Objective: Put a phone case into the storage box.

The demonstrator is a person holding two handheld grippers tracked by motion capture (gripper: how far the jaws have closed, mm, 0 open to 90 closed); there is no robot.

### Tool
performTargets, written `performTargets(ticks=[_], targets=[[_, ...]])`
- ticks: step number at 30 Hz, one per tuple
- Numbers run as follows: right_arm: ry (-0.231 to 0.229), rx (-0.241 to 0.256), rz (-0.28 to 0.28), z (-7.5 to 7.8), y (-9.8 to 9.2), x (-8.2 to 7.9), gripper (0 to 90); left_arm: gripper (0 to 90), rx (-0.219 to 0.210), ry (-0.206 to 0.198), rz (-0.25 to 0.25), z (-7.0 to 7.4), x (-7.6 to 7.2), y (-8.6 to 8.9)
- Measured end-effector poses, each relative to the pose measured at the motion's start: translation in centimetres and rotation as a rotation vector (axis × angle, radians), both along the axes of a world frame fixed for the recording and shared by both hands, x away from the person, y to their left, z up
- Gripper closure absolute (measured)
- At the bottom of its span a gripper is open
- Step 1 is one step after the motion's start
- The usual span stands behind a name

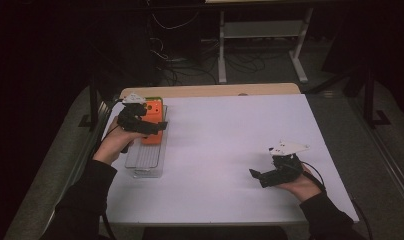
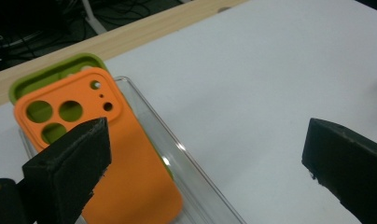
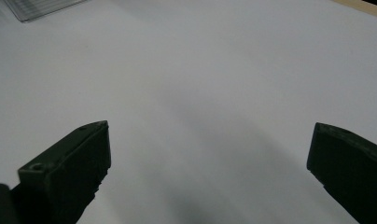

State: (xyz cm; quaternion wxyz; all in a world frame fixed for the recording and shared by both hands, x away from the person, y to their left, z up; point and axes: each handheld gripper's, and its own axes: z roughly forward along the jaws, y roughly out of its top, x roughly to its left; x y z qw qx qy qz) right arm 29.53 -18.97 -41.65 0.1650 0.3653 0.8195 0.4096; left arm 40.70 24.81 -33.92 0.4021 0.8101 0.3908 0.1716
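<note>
An orange phone case (image 2: 107, 154) lies on top of a green phone case (image 2: 51, 70) in a clear plastic tray (image 2: 196, 186) at the table's left side. In the high view the orange case (image 1: 152, 120) sits at the tray's far end, with my left gripper (image 1: 157, 127) held open just above it. In the left gripper view its jaws stand wide apart with nothing between them, the left one over the orange case. My right gripper (image 1: 257, 176) hovers open over bare white table at the right, holding nothing.
The clear tray (image 1: 145, 160) runs along the left edge of the white table (image 1: 230, 135). A wooden strip (image 1: 215, 90) borders the far edge. Beyond it are a white stand's legs (image 1: 300, 55) and loose cables on a dark floor.
</note>
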Motion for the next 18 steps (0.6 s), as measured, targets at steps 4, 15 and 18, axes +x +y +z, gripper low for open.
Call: performTargets(ticks=[4, 15, 18], targets=[[-0.008, -0.003, 0.011, 0.1, 0.1, 0.0, 0.0, 0.7, 0.009, 0.003, -0.045, 0.0, -1.2, -0.3], [-0.013, -0.002, 0.029, 0.2, 0.1, -0.2, 0.0, 0.7, -0.042, -0.005, -0.122, -0.7, -5.0, -0.6], [-0.002, 0.008, 0.036, 0.3, 0.1, -0.3, 0.0, 0.7, -0.04, -0.015, -0.147, -1.3, -5.8, -0.4]])
